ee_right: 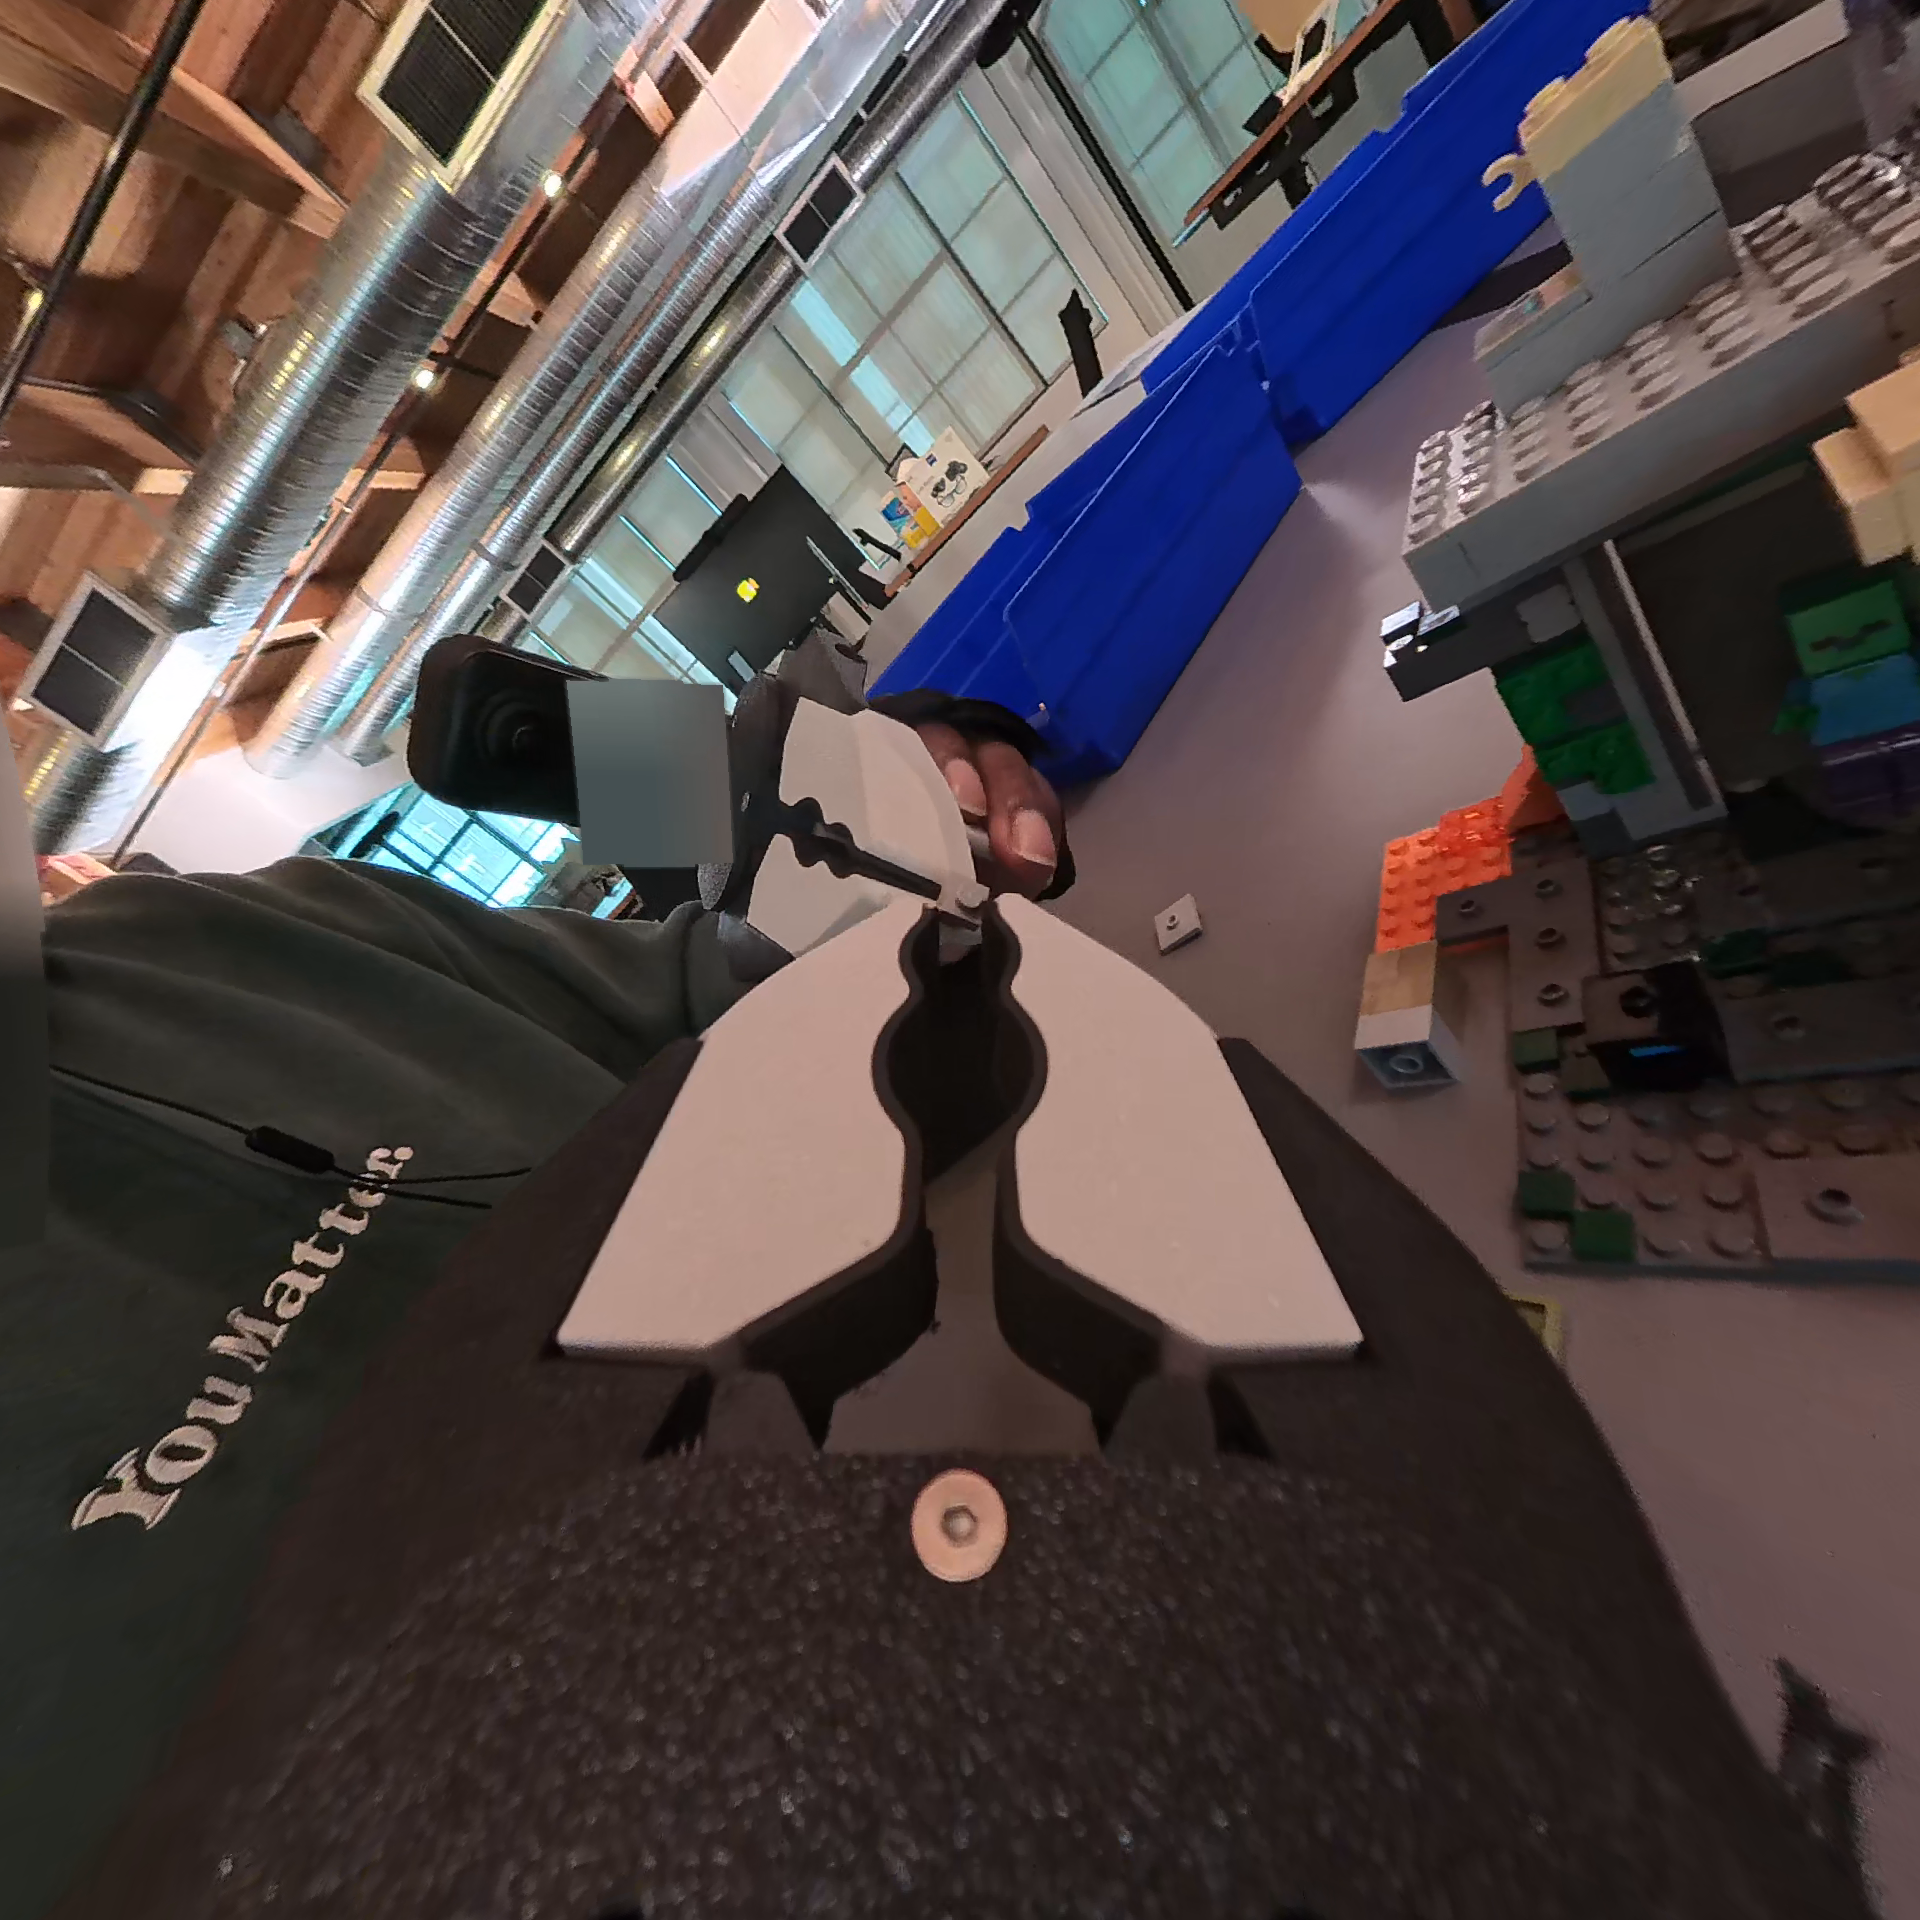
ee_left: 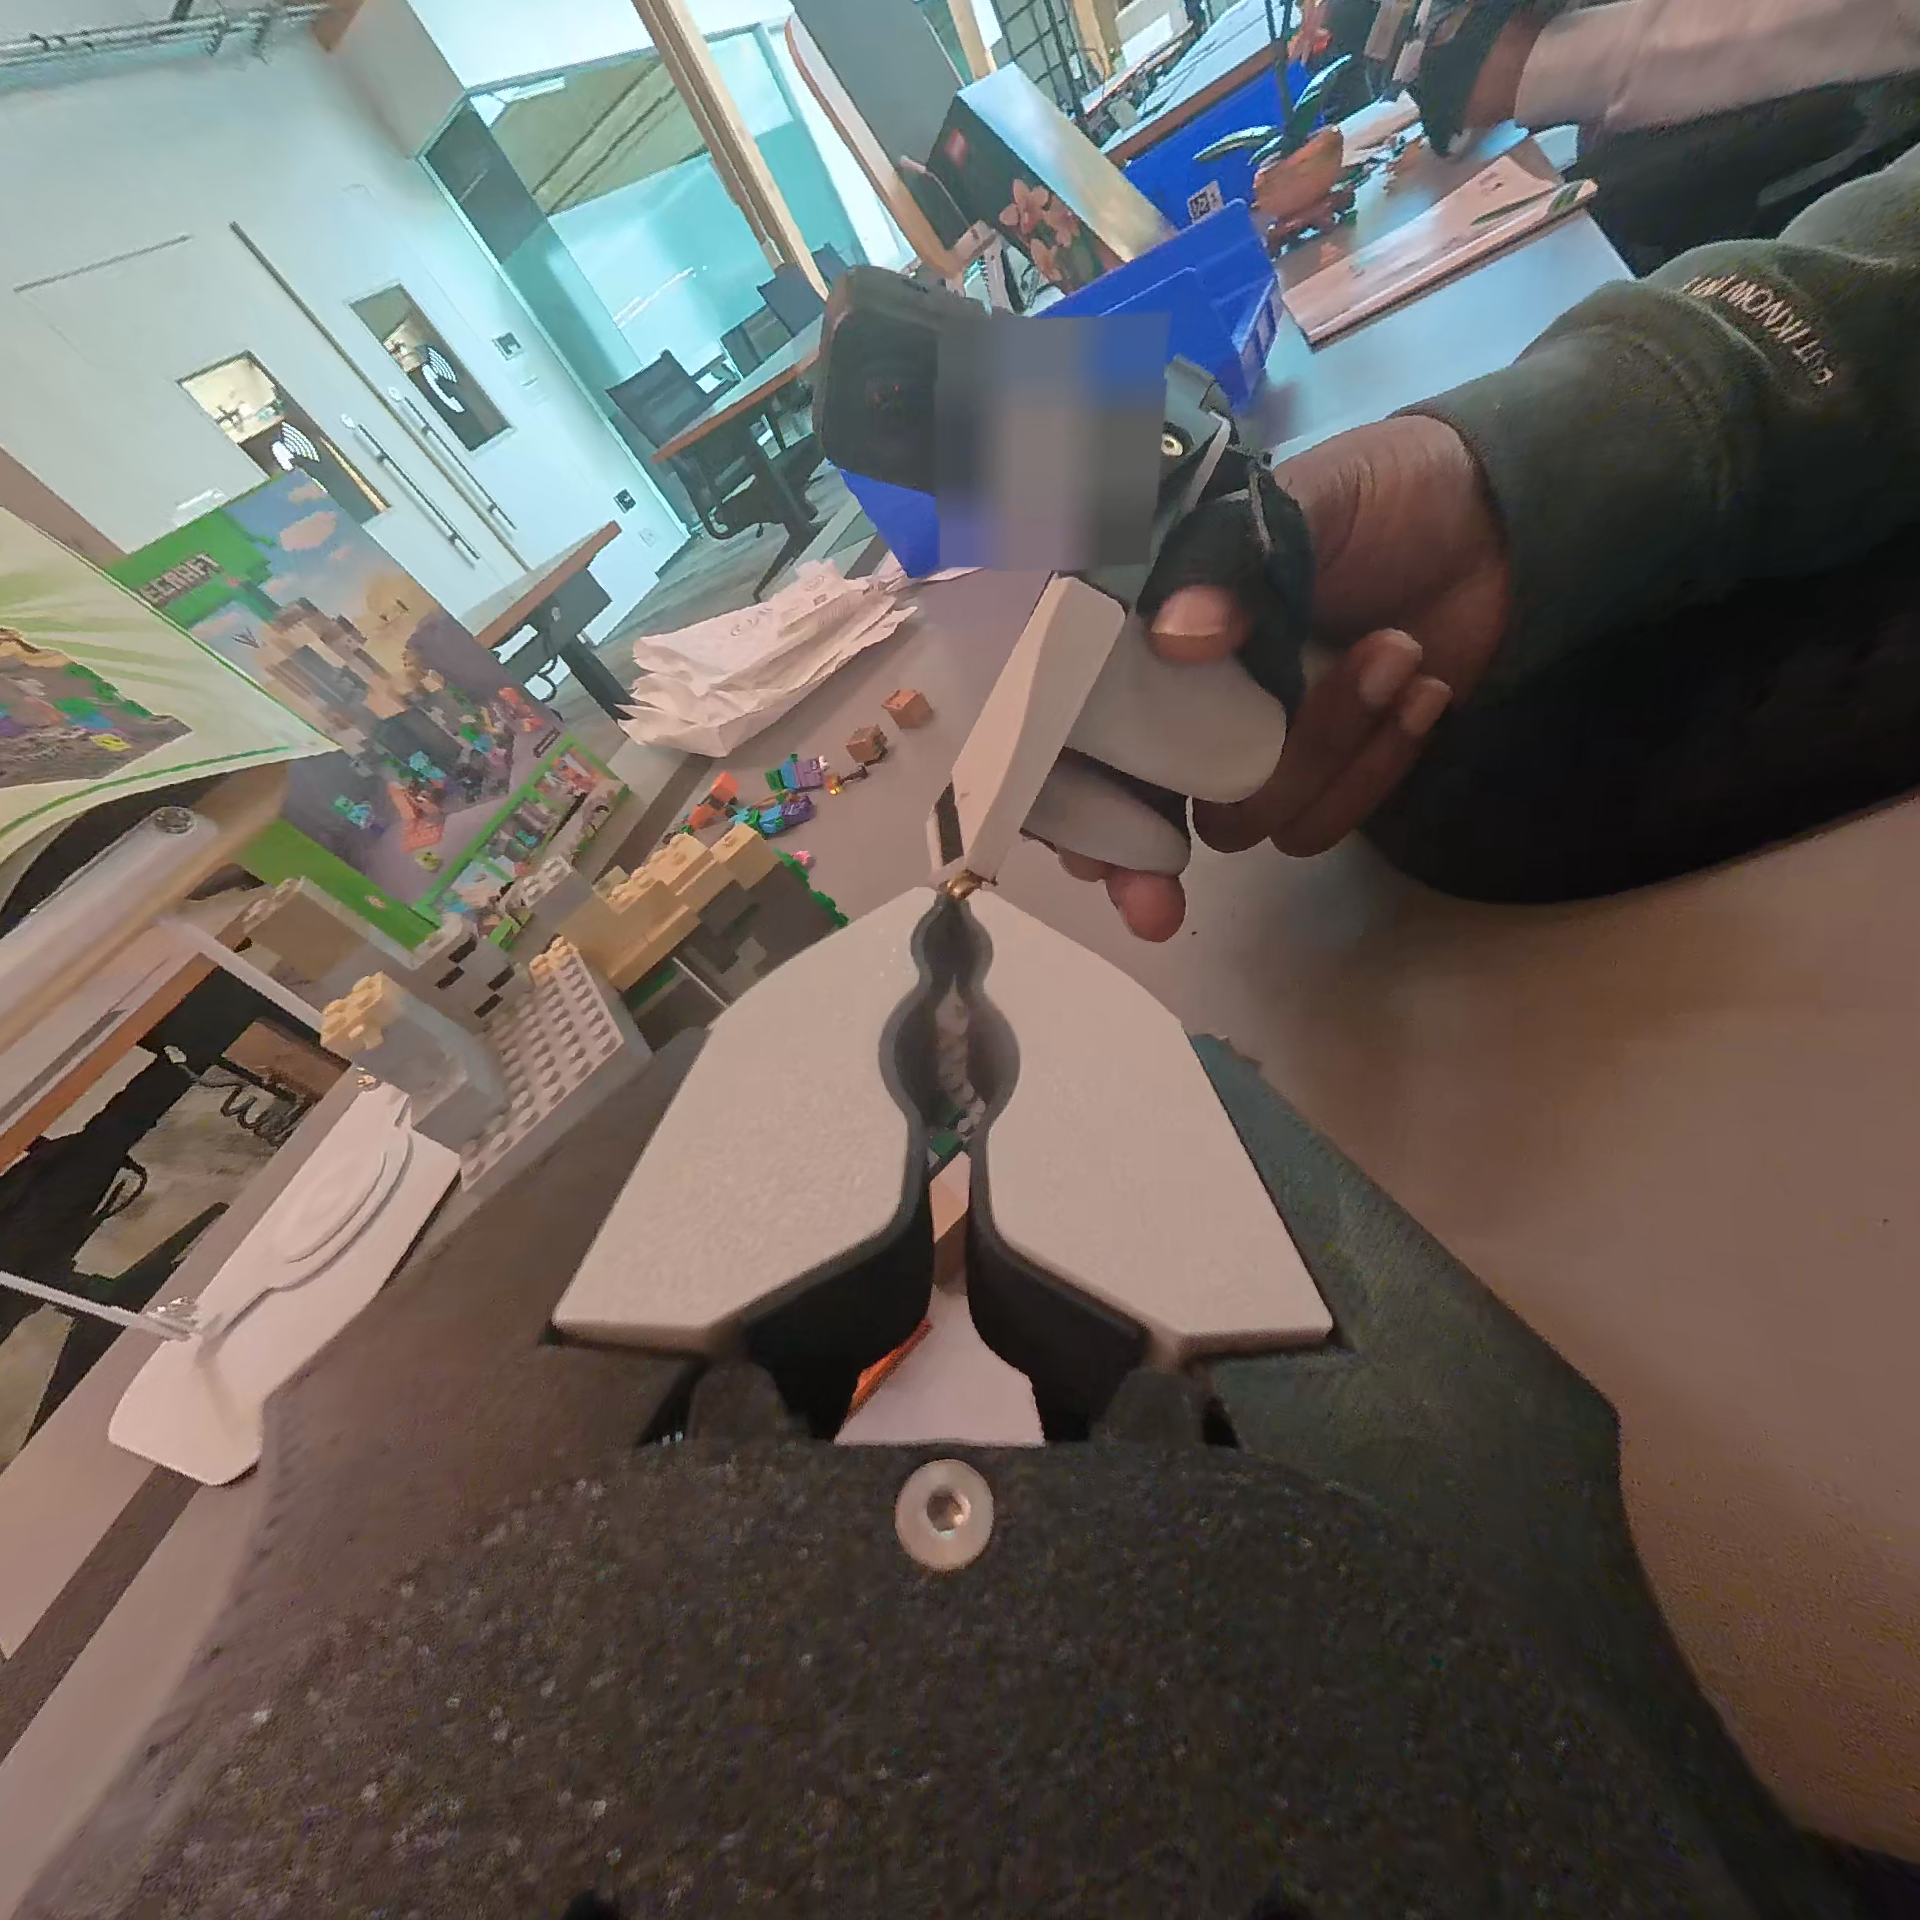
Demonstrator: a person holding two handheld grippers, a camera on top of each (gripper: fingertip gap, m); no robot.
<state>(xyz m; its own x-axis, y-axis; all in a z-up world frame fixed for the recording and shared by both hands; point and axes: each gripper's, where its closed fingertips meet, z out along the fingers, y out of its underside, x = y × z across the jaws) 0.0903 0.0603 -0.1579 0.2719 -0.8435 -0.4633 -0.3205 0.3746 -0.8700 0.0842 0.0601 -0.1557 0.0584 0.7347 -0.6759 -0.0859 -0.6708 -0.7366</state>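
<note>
Small gold-brown piece: pinched at the very tips of the right gripper, seen from the left wrist view as a tiny glint above the grey table. Small pale-grey piece: clamped at the tips of the left gripper, hanging down into the notch between the right fingers. Both pieces held in the air, tip to tip; impossible to tell whether joined (too small).

Left gripper: fingers closed to a sliver at the tips, gripped by the left hand. Right gripper: fingers likewise almost together, gripped by the right hand in a dark fingerless glove.

Containers:
- Blue bins in a row along the far table edge; contents hidden.
- Printed set box standing upright at the left, closed.
- White paper bags stacked flat beyond the loose bricks; contents hidden.

Surroundings: brick build of tan and grey blocks just left of the meeting point; grey studded baseplate, orange plate and green block figure to the right of the right gripper, well apart from the held pieces.
</note>
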